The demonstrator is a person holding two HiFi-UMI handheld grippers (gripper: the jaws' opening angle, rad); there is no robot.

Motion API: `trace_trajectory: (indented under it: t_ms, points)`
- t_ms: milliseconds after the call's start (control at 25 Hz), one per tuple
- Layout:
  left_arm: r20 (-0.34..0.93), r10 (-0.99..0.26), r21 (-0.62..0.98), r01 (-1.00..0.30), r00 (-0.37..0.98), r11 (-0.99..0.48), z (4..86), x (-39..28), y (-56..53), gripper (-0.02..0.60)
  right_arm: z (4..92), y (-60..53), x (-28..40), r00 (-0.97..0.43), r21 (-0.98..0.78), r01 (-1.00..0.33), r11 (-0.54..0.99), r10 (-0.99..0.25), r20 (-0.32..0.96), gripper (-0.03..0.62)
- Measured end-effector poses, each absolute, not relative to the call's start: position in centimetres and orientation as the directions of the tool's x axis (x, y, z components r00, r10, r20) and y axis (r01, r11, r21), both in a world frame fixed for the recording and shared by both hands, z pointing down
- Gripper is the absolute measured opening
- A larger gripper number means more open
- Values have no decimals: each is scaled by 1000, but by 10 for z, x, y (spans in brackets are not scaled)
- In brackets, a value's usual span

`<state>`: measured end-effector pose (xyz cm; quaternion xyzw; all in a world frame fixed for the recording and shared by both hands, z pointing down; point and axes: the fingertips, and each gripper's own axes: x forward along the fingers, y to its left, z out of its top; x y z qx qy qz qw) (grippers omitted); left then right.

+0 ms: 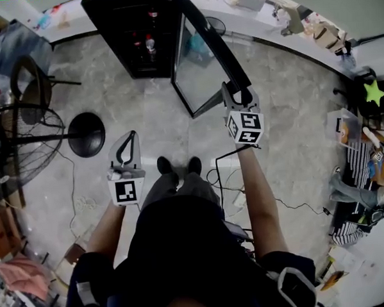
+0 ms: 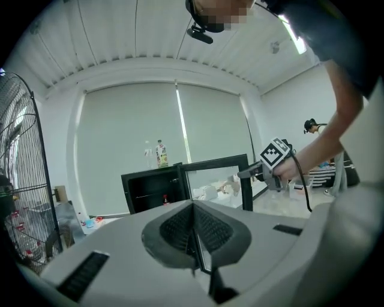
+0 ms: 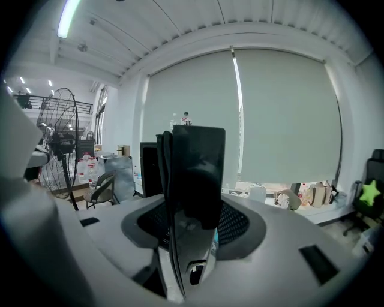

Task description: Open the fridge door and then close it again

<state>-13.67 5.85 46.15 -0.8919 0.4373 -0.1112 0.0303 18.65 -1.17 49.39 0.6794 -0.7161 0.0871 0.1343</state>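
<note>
Black-framed fridge door (image 1: 213, 42) stands open from the fridge (image 1: 131, 37), its free edge between the jaws of the right gripper (image 1: 238, 97), arm outstretched. The left gripper (image 1: 129, 146) hangs back, well apart. Left gripper view: jaws pressed together, empty. Right gripper view: the door edge fills the jaws, apparently pinched; the pads are hidden.

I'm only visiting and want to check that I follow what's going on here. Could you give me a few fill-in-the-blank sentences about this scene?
1. The black fridge stands with its door ____.
2. The right gripper is closed on that door's outer ____.
3. The left gripper has its jaws shut and holds ____.
4. To the person's left stands a large ____ with a wire cage.

Missing words: open; edge; nothing; fan.
</note>
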Motion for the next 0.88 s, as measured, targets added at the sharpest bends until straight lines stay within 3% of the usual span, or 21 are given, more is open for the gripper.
trace_trajectory:
  t_ms: [440,880]
  points:
    - [123,-744,-138,-731,657,-668,456,-126,38,23,494,-21,229,-26,68,-996,49,-950,311,225]
    - [152,-764,-163,-747,626,-645,456,-90,19,23,492,-45,295,-84,66,-992,110,-946,312,229]
